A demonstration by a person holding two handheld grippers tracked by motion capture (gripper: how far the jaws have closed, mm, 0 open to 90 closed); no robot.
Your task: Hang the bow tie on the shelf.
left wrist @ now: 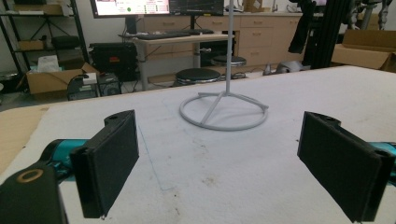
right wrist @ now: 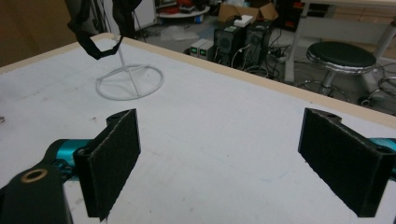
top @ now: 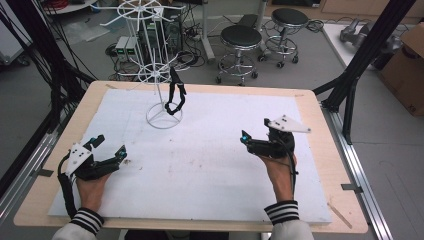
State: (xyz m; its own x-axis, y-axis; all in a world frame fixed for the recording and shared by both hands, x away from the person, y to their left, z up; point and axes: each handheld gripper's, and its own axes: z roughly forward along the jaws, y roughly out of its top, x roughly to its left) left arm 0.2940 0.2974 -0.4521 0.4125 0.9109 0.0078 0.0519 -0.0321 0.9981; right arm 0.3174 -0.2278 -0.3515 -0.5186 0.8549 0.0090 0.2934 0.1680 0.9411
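Jaws spread wide on both grippers, with nothing between them. The left gripper (top: 109,148) rests low over the near left part of the white mat (top: 210,165), held in the person's left hand (top: 91,187); the right gripper (top: 256,131) sits over the right side of the mat, held in the right hand (top: 280,175). Neither one touches anything but the hand that carries it.

Farther out, toward the back of the mat and nearer its left half, stands a white wire stand (top: 157,75) on a ring base (left wrist: 224,111). A black strap (top: 175,95) hangs from one of its arms — looped at the bottom, dangling just above the base. It is well apart from both grippers, ahead and to the right of the left one, ahead and to the left of the right one. In the right gripper view the strap (right wrist: 100,46) hangs at the upper left beside the stand's pole.
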